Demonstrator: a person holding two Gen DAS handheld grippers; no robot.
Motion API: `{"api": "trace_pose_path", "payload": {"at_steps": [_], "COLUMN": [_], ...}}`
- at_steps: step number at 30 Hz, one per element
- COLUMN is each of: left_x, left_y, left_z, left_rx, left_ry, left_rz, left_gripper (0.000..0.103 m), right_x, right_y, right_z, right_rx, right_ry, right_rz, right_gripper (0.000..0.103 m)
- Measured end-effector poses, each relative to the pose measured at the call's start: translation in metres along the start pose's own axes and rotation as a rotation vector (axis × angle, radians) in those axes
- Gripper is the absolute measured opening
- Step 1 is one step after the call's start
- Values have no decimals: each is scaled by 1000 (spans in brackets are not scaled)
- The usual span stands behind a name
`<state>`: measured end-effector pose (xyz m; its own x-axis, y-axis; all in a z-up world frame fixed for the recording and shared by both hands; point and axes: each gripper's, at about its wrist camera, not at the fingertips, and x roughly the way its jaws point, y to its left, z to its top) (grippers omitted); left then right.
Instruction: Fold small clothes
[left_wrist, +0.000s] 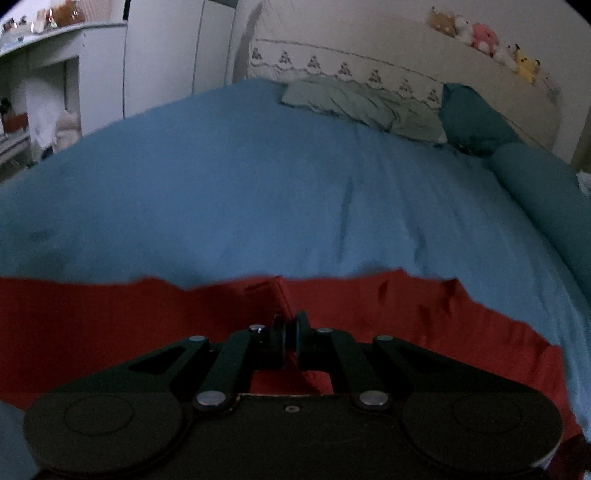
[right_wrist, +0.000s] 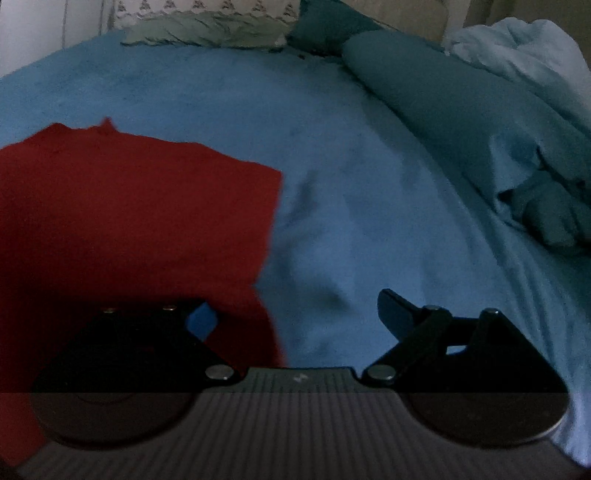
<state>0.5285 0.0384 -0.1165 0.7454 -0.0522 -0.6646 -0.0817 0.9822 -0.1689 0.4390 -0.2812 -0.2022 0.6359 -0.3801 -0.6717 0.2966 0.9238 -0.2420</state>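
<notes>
In the left wrist view, your left gripper (left_wrist: 290, 328) had its jaws pressed together on a raised ridge of the red garment (left_wrist: 406, 317), which lay spread across the blue bedsheet (left_wrist: 258, 192) right in front of the tool. The pinched ridge ran away from the jaws toward the cloth's far edge, which suggested you had gathered a fold line there so that one half could be lifted over the other. Farther up the bed, well apart from the garment, a grey-green cloth (left_wrist: 354, 103) lay crumpled against the embroidered headboard panel (left_wrist: 332, 66), with a teal pillow (left_wrist: 469, 118) beside it and a row of plush toys (left_wrist: 484, 37) on top of the headboard. In the right wrist view, your right gripper (right_wrist: 291, 317) had its jaws spread wide and held nothing. Its left finger sat over the near right corner of the red garment, while the right finger (right_wrist: 395, 306) stood over bare sheet. That straddling position read as an approach to the garment's edge, probably so you could take the corner opposite the left grip and carry both together. A teal bolster (right_wrist: 424, 85) and a bunched pale blue blanket (right_wrist: 517, 55) lay to the right, clear of the work.
</notes>
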Motion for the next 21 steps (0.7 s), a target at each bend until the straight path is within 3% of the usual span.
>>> {"api": "trace_pose_path", "payload": {"at_steps": [4,9,12,14,16,18,21], "left_x": [6,-8,-34,-44,-43,-32,-13], "left_y": [13,36,37,26,15,4,-8], "left_z": [-15,-41,-42,-36,-31,-28,-24], "left_rx": [-25,-11,64,125,176,207,216], "left_ry": [58,141,113,77,62,67,75], "left_rz": [-11,90,138,123,88,40,-9], "left_gripper": [5,28,45,62,66,66,66], "right_x": [6,3,-26,-45,-47,-34,-7], "right_y": [-34,-49,-44,-30,-4,22,39], "right_z": [-8,-4,8,18,29,33,23], "right_rx": [84,66,11,27,35,38,50], "right_ry": [49,115,78,35,24,42,109], "right_rz": [93,202,257,363,438,461,410], "right_gripper": [103,103,103,103,103,103,103]}}
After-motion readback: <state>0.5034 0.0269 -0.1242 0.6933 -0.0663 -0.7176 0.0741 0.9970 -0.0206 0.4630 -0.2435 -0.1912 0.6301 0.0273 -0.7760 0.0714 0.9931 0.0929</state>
